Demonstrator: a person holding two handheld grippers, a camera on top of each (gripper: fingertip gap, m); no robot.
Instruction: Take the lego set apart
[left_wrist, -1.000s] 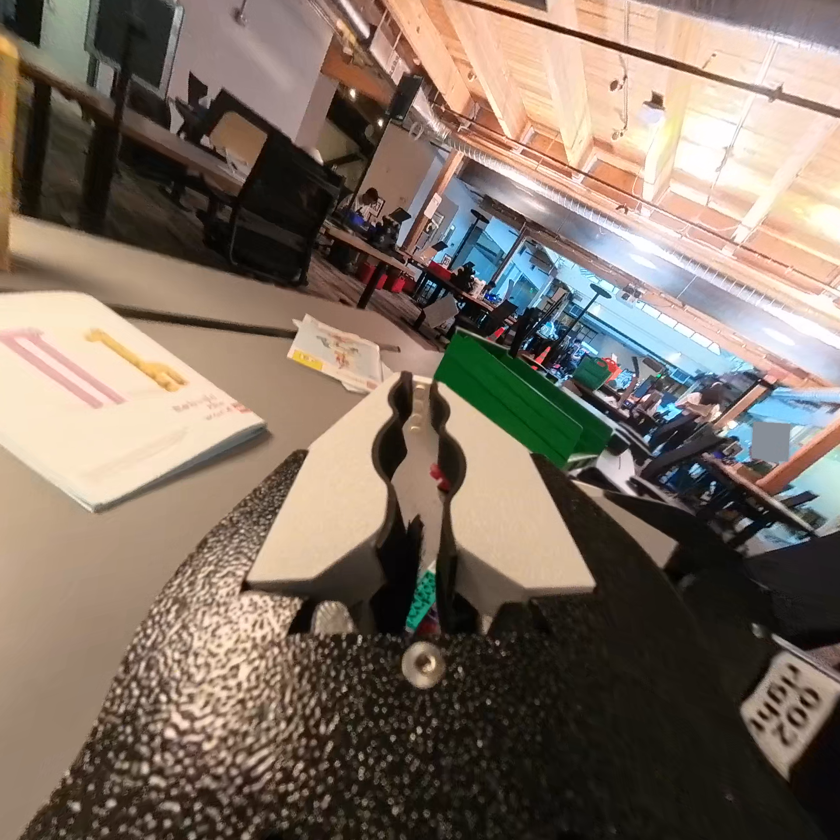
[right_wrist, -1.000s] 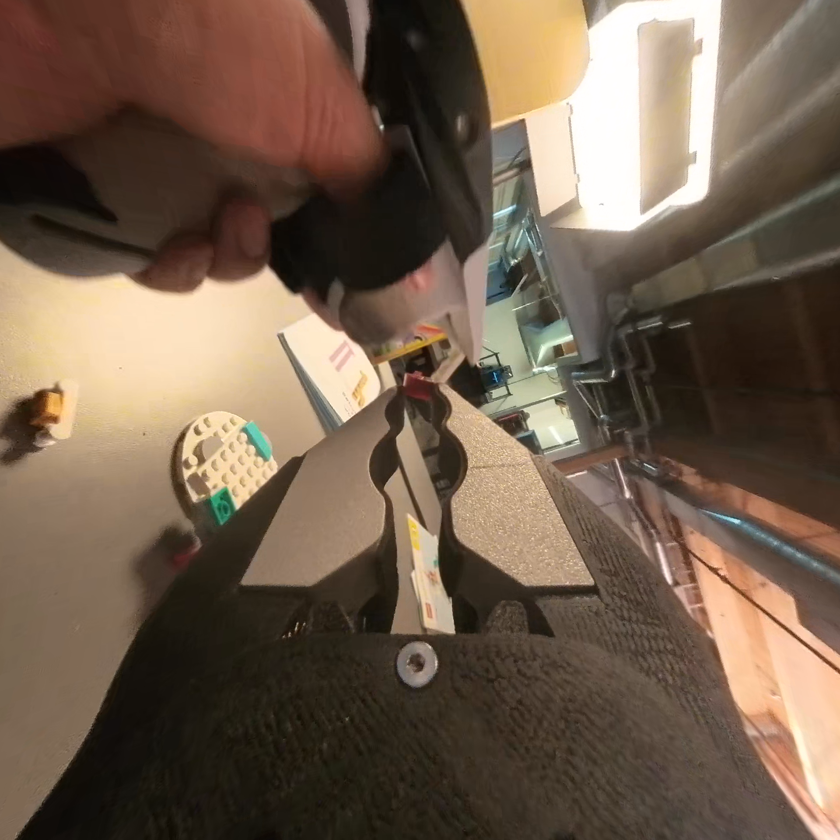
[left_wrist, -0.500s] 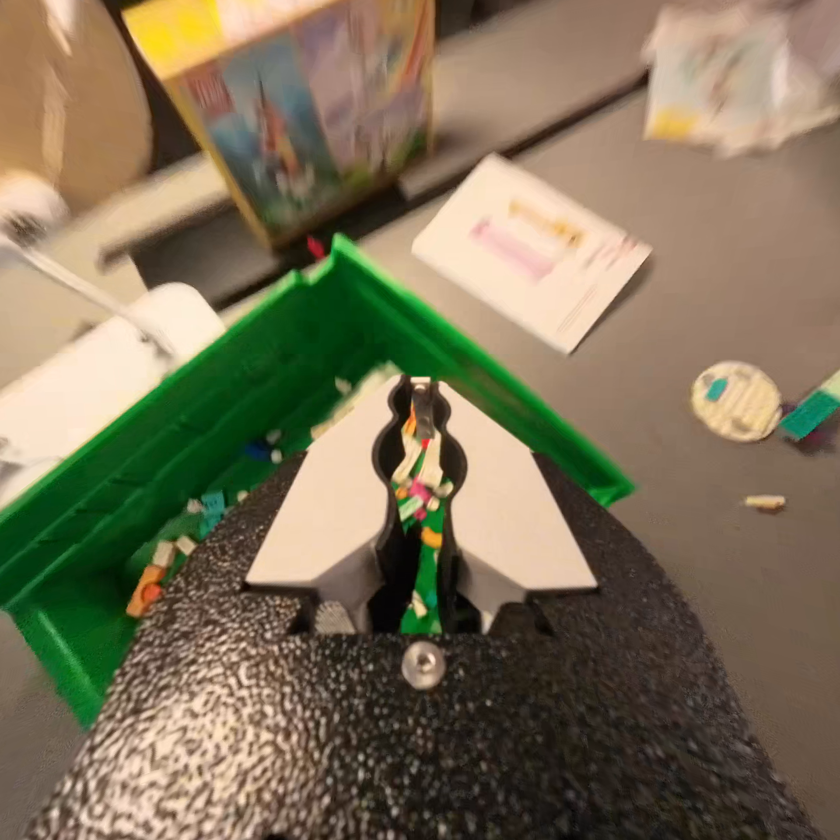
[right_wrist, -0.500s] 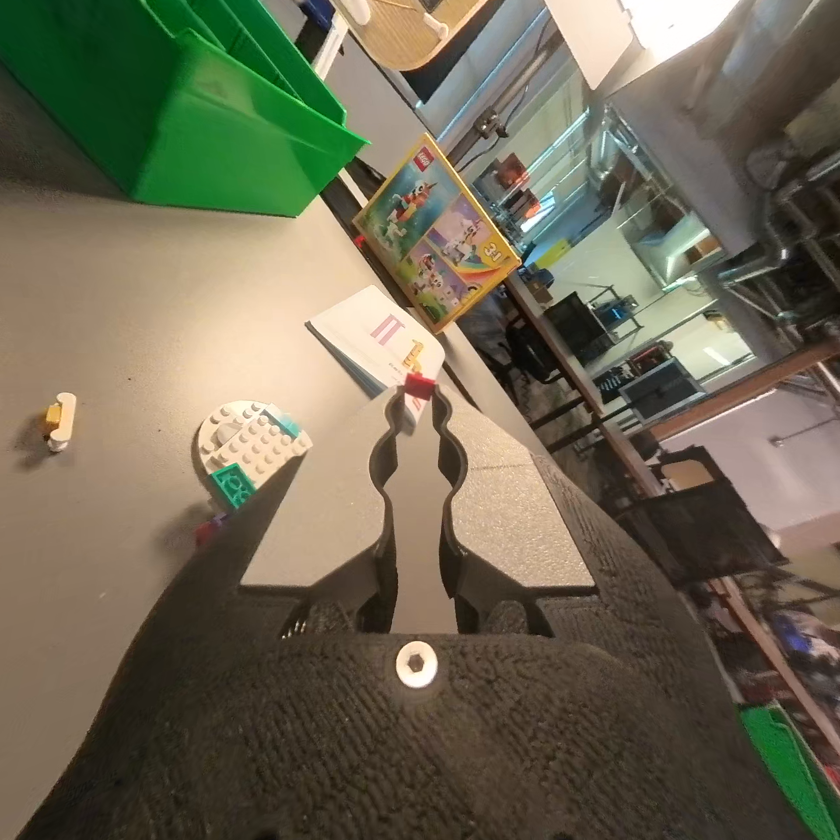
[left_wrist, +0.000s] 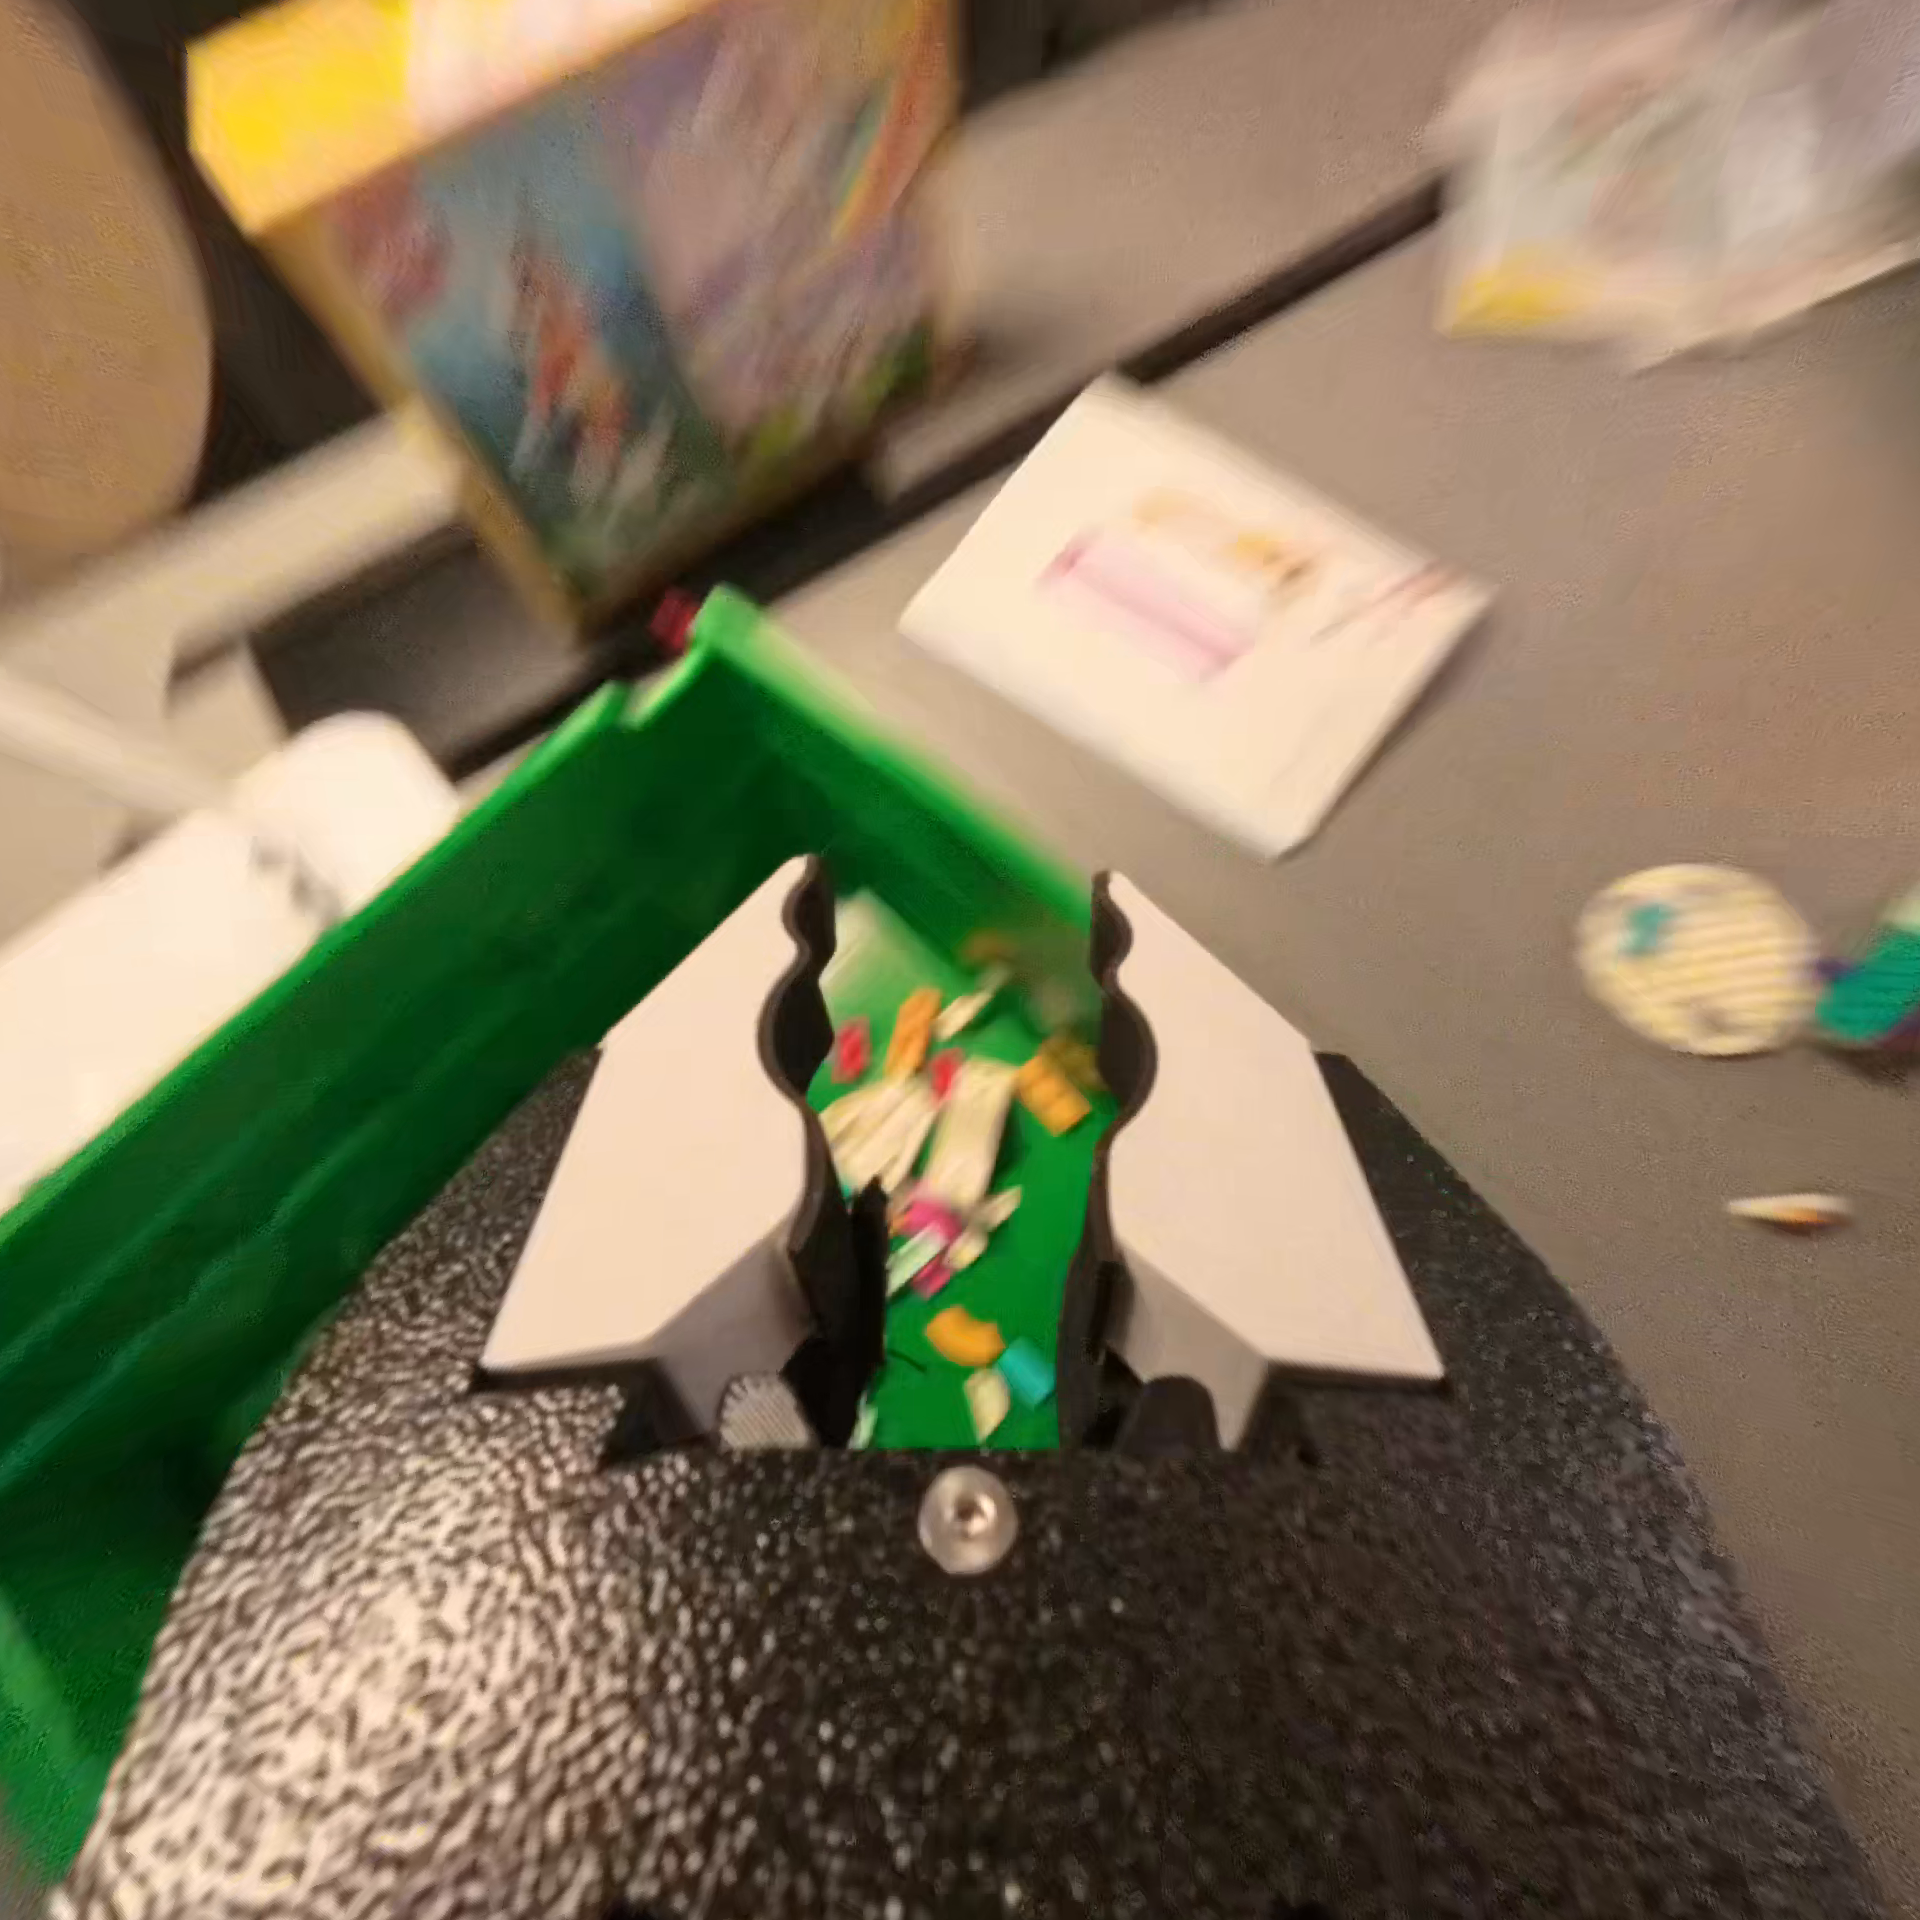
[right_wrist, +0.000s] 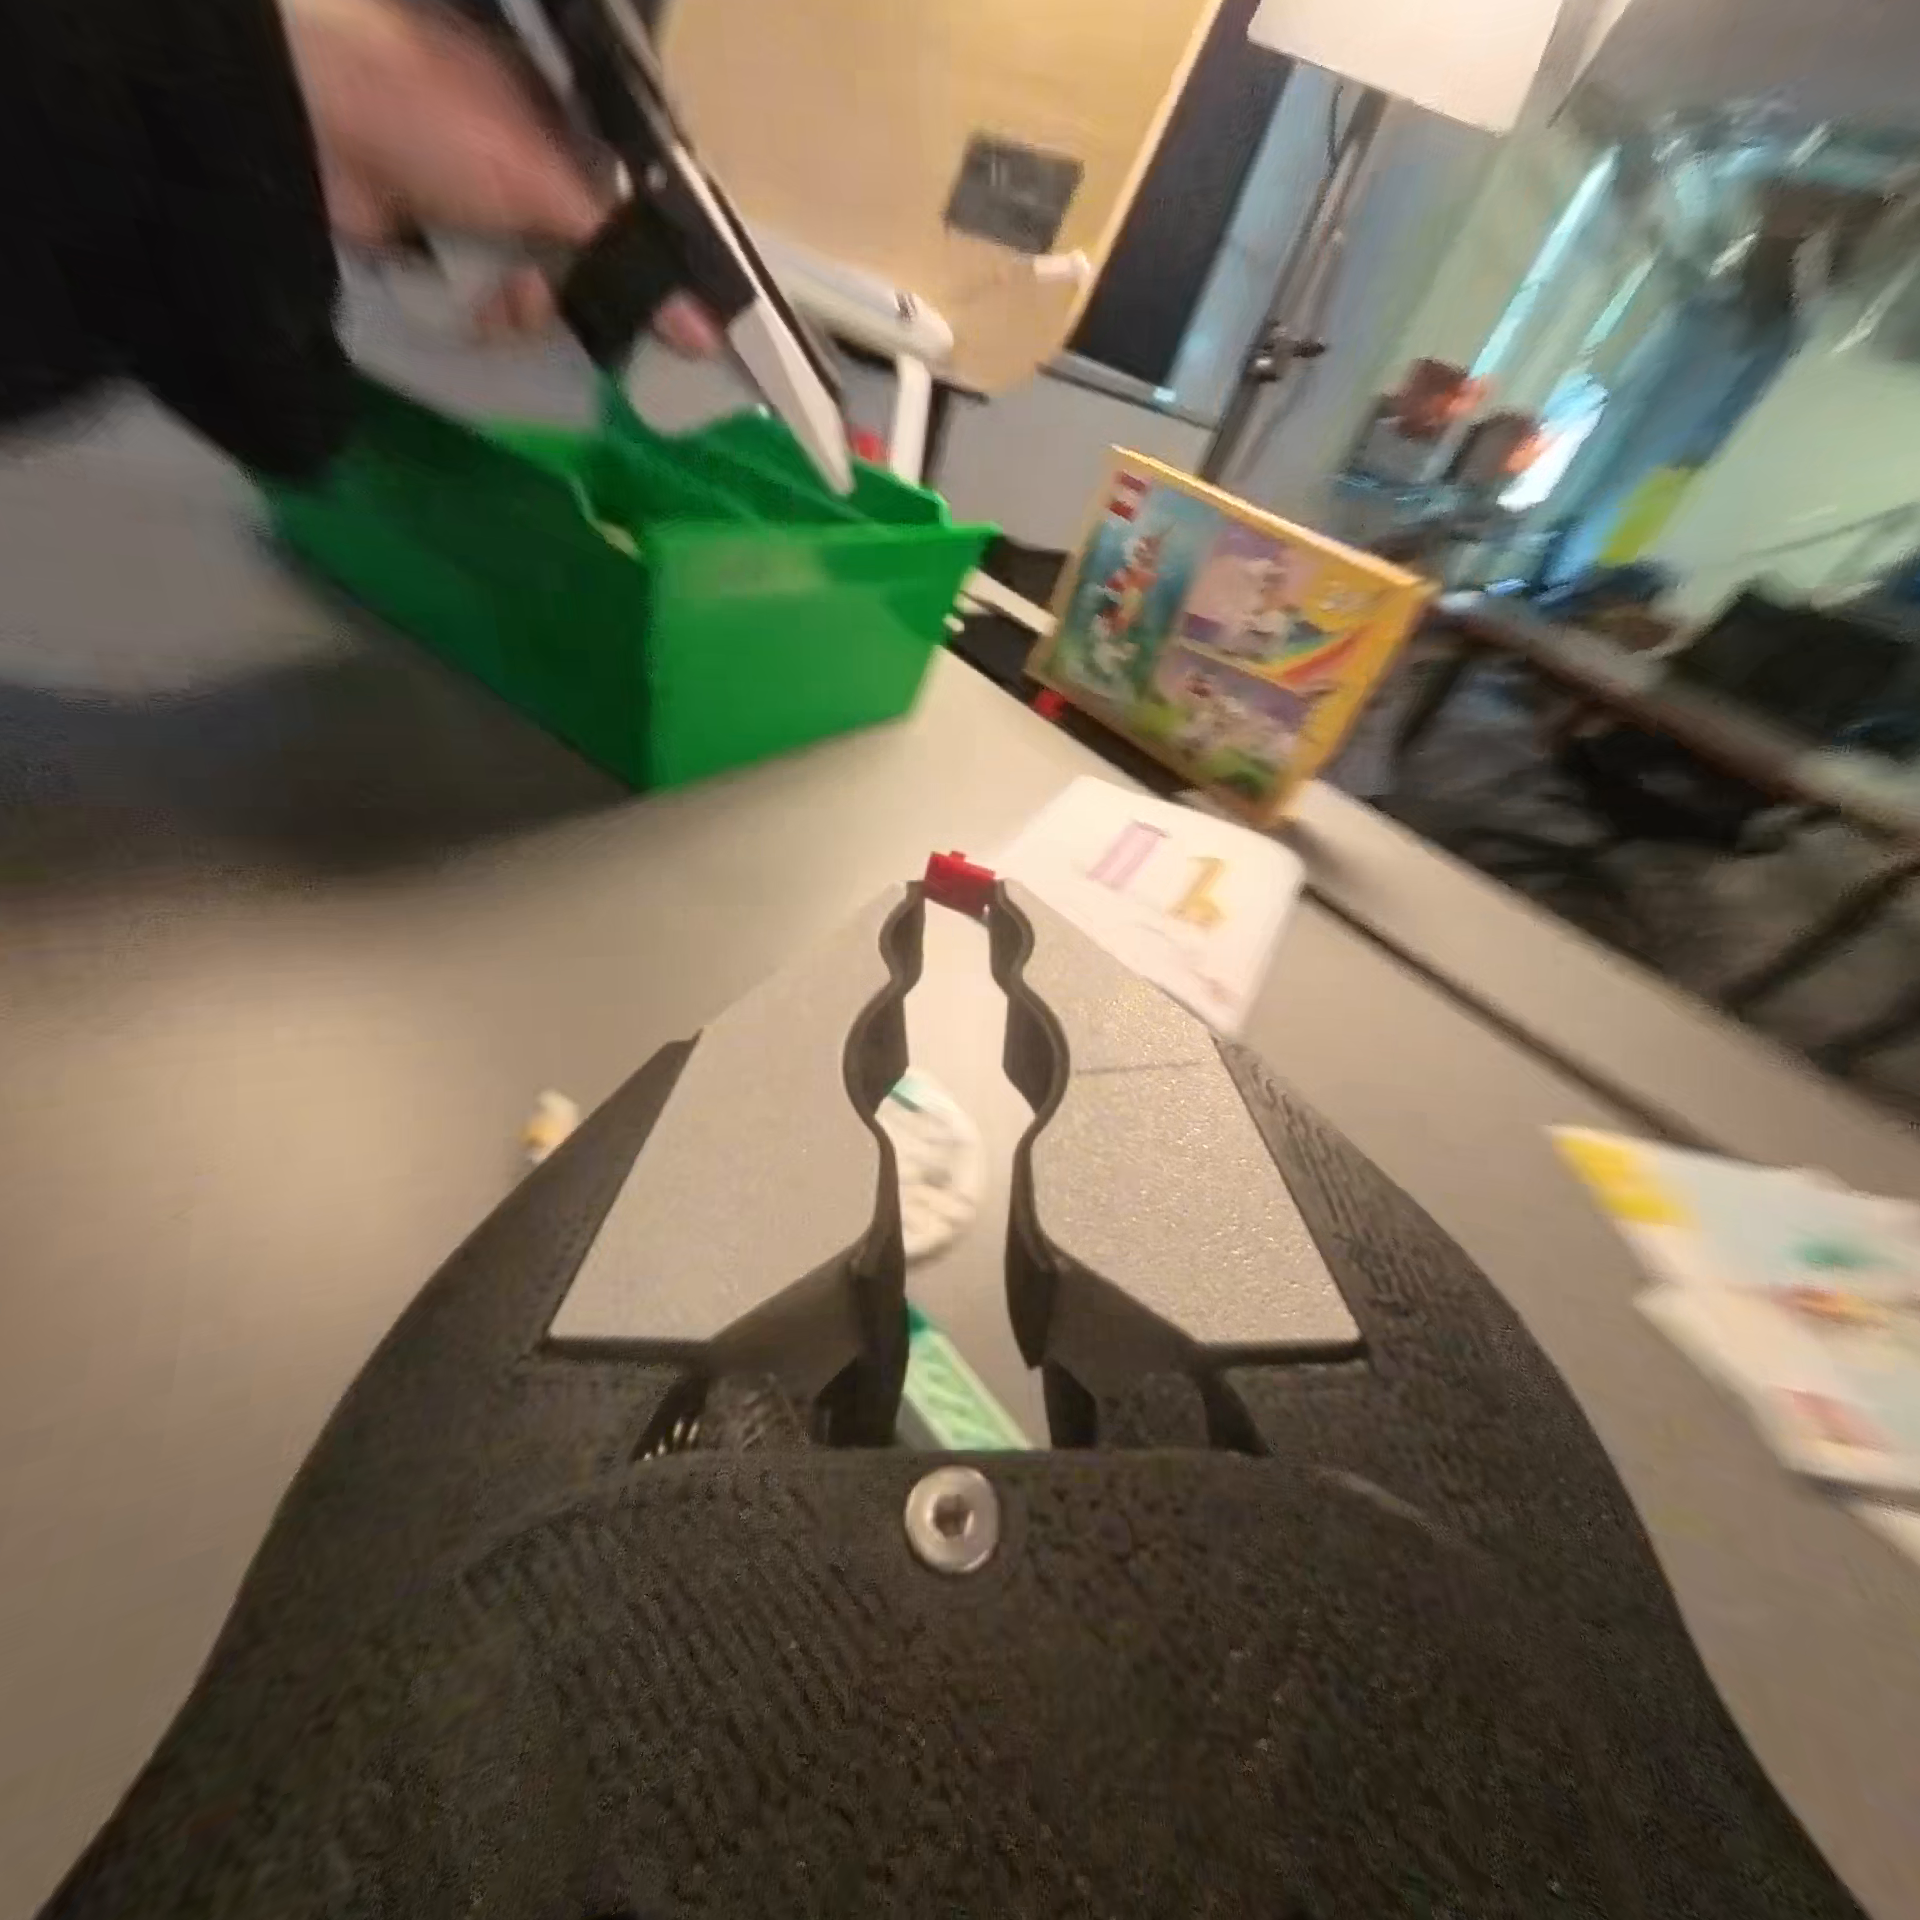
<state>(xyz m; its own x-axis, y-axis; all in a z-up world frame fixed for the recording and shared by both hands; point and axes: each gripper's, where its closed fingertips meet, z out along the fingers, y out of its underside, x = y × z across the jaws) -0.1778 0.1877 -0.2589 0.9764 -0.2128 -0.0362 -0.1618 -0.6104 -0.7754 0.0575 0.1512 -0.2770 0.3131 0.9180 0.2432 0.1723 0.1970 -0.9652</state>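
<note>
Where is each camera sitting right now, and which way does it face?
Left wrist view: on the left gripper, looking down into the green bin of loose bricks; its jaws stand open.
Right wrist view: on the right gripper, low over the table, facing the set box; its jaws pinch a red brick, and a hand holds the left gripper.
Shared: bin, box, booklet.

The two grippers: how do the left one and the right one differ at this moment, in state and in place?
1. The left gripper is open and holds nothing; the right gripper is shut on a small red brick at its fingertips.
2. The left gripper hangs over the green bin of loose pieces; the right gripper is over the grey table, apart from the bin.

Both have grey fingers with wavy inner edges.
</note>
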